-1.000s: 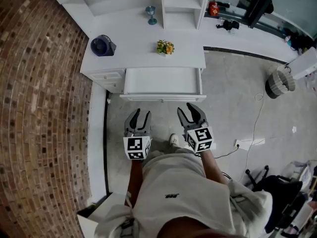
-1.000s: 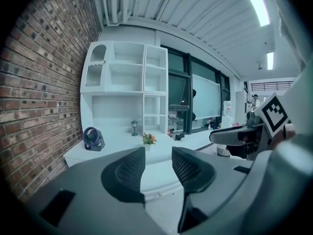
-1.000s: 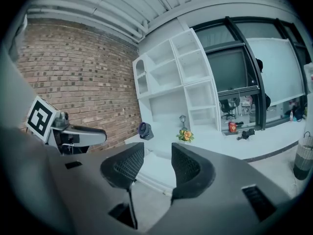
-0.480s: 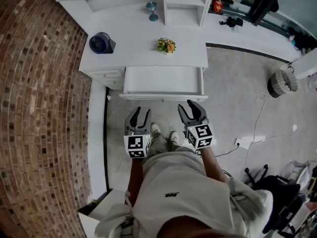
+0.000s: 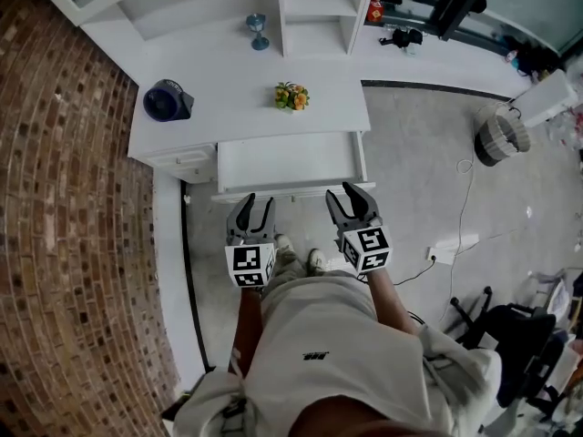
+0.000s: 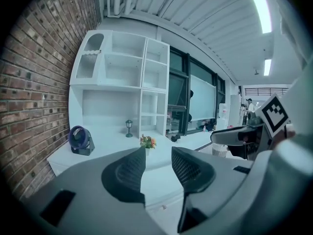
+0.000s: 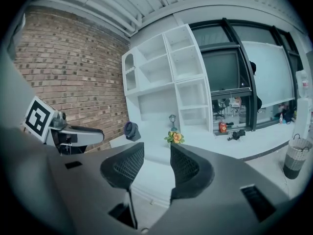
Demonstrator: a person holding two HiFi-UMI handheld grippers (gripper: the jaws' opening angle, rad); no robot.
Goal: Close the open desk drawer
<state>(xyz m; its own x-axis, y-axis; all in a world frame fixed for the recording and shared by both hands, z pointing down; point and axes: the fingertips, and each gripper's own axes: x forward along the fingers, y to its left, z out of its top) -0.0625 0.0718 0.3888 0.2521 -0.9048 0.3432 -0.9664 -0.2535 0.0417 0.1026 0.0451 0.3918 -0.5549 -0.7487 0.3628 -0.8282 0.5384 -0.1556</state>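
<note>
White desk (image 5: pixel 228 107) | drawer (image 5: pixel 287 160) open | left gripper (image 5: pixel 257 205), right gripper (image 5: pixel 351 198) nearer it, narrowly parted, empty

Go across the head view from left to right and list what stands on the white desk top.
dark blue fan → small lantern → pot of flowers
</note>
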